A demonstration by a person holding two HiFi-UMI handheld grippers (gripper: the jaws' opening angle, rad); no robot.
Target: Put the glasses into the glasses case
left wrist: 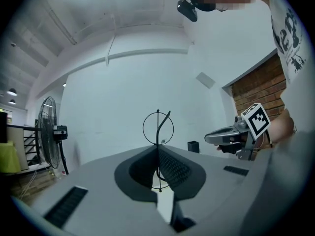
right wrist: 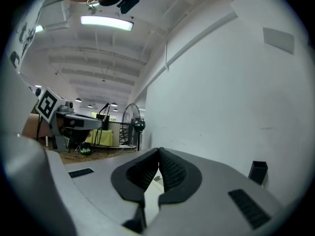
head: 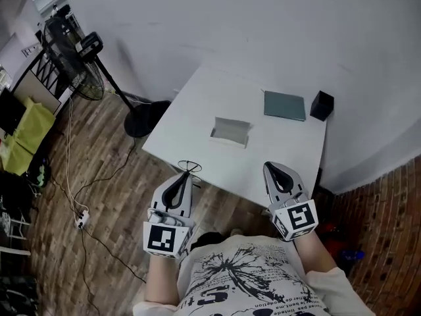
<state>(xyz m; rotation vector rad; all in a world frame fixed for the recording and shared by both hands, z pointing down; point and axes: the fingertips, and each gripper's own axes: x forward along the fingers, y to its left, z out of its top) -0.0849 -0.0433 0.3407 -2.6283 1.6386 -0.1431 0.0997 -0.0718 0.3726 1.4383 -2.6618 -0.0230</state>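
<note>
Thin black wire-rimmed glasses (head: 189,167) stick out from the tips of my left gripper (head: 185,178), which is shut on them just off the near left edge of the white table (head: 197,110). In the left gripper view one round lens (left wrist: 158,127) stands above the closed jaws of the left gripper (left wrist: 158,150). The open grey glasses case (head: 231,131) lies in the middle of the table, apart from both grippers. My right gripper (head: 275,171) hovers over the near right edge, shut with nothing in it; in its own view the right gripper (right wrist: 158,155) shows its pads meeting.
A grey-green flat pad (head: 285,105) and a small black box (head: 321,105) lie at the table's far right near the white wall. A standing fan (head: 84,72) with its round base (head: 147,118) is on the wooden floor to the left, with cables trailing.
</note>
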